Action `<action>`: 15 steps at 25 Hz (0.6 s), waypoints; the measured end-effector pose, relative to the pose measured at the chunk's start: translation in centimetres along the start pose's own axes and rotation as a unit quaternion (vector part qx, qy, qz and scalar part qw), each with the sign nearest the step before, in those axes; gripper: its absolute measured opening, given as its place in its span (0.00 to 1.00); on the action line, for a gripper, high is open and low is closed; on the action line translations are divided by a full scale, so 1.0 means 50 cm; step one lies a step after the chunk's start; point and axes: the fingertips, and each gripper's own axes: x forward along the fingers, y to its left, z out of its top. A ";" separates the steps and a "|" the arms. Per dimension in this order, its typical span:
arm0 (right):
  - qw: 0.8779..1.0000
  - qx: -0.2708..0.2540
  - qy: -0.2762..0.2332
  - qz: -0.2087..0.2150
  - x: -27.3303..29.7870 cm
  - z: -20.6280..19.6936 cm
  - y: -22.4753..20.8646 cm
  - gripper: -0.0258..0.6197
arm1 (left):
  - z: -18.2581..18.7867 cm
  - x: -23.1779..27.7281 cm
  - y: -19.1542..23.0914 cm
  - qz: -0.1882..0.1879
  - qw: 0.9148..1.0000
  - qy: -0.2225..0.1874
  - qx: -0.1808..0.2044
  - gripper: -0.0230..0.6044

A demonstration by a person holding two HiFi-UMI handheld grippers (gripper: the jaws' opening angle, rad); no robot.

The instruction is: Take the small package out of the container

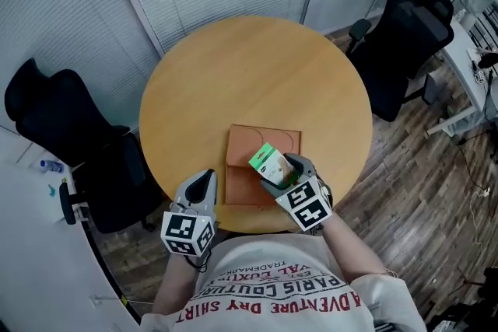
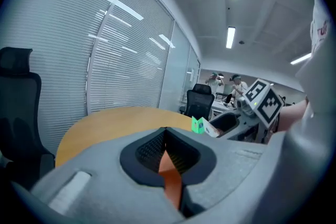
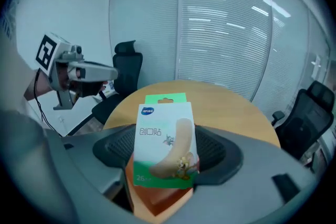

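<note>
Round wooden table (image 1: 233,82), blinds behind, with a black chair (image 1: 62,128) at your far left. Your left gripper (image 1: 204,183): jaws pinched together on the near-left edge of the orange container (image 1: 261,148), which lies flat by the table's near rim. Small package (image 1: 269,162), white and green: upright over the container. Your right gripper (image 1: 288,167): jaws clamped on the package's lower part.

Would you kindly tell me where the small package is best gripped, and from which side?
Probably by its lower half, from the near side: the flat small package is raised above the orange container, and the right claw pinches it there.
</note>
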 end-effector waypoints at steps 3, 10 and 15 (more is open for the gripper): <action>0.999 0.030 -0.039 -0.021 -0.045 0.034 -0.029 0.59 | 0.019 0.009 -0.017 -0.005 1.000 -0.003 0.013 0.05; 0.976 0.080 -0.185 -0.081 -0.151 0.106 -0.091 0.59 | 0.082 0.028 -0.066 -0.032 0.998 -0.030 0.038 0.05; 0.952 0.106 -0.249 -0.142 -0.206 0.110 -0.134 0.59 | 0.124 0.038 -0.108 -0.054 0.995 -0.049 0.065 0.05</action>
